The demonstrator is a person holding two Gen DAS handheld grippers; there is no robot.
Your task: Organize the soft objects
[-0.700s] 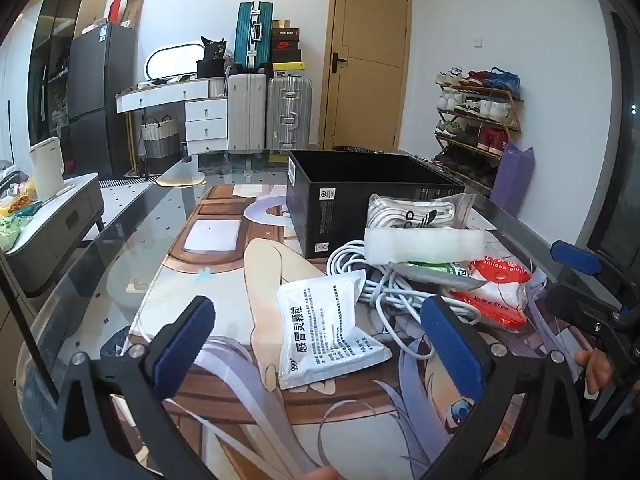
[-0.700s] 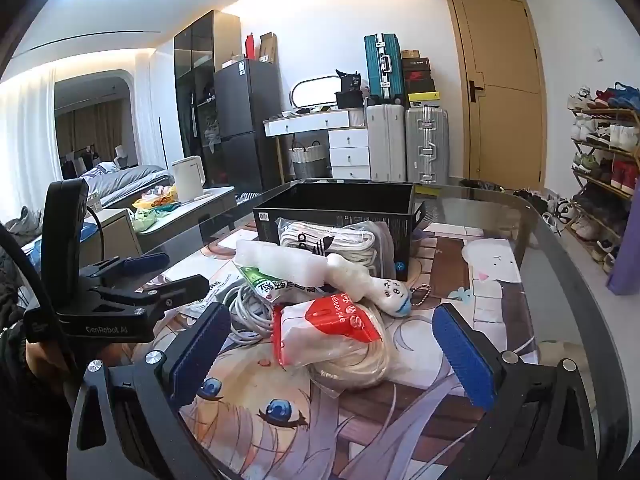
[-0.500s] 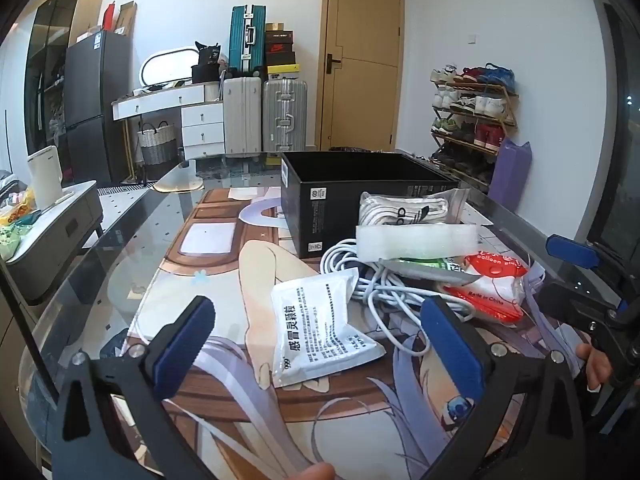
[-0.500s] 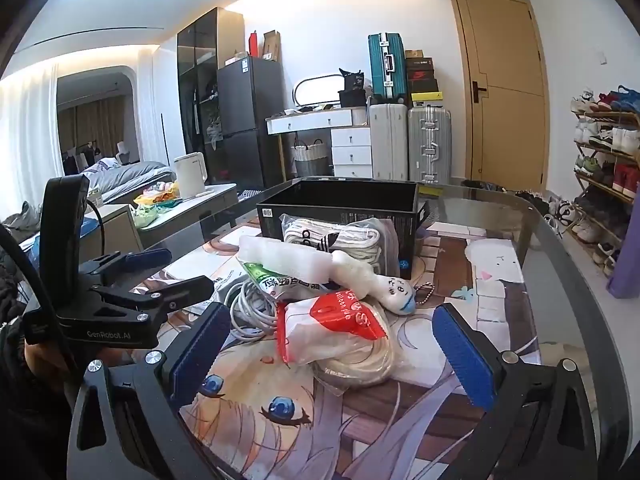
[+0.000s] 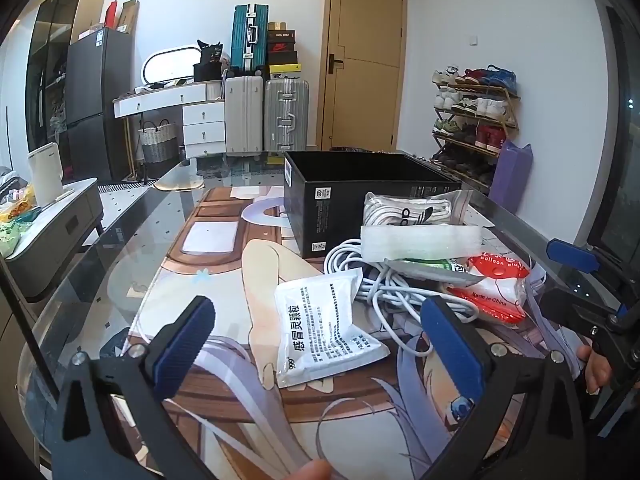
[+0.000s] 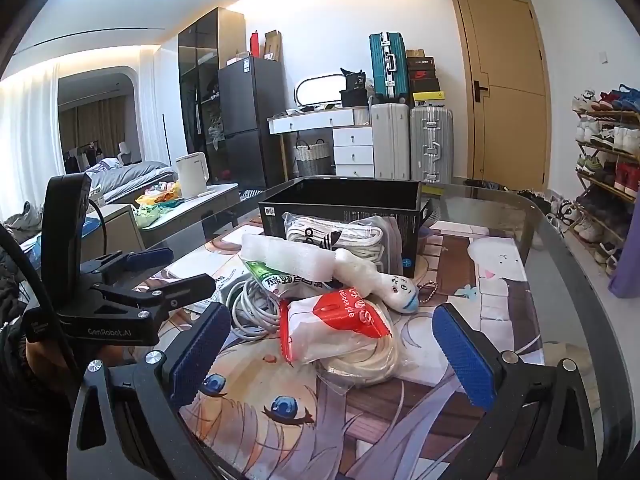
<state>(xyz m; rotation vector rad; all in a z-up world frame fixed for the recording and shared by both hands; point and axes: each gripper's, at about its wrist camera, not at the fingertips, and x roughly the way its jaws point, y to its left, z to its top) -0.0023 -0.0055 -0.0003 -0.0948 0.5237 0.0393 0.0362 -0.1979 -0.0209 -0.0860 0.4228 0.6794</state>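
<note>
movement between the earlier frames and now is slight: both views show the pile a little larger and lower, so both hands have eased toward it, and nothing on the counter (image 5: 132,240) has shifted, which suggests sorting has not begun and the approach to a first pick is under way. the left gripper (image 5: 316,334) has its jaws released wide, nothing between them, framing the white foil sachet (image 5: 326,326), flat, crinkled and printed with black text, lying at about 12 o'clock just ahead. at 1 o'clock a tangle of white cable (image 5: 384,284) sits in loose, springy loops, partly under the sachet's far edge. beyond it lies a white foam block (image 5: 420,238), long and pebbly, with a green-printed pouch (image 5: 436,268) under it and bagged white socks (image 5: 404,210) behind, leaning on the black open box (image 5: 340,204), which is rigid card and looks empty. the right gripper (image 6: 334,354) is likewise spread wide and holds nothing; at its 12 o'clock is a slick clear bag with a red label (image 6: 340,328), over a coil of cream rope (image 6: 368,360), and a small white plush figure (image 6: 394,286) at 1 o'clock.
</note>
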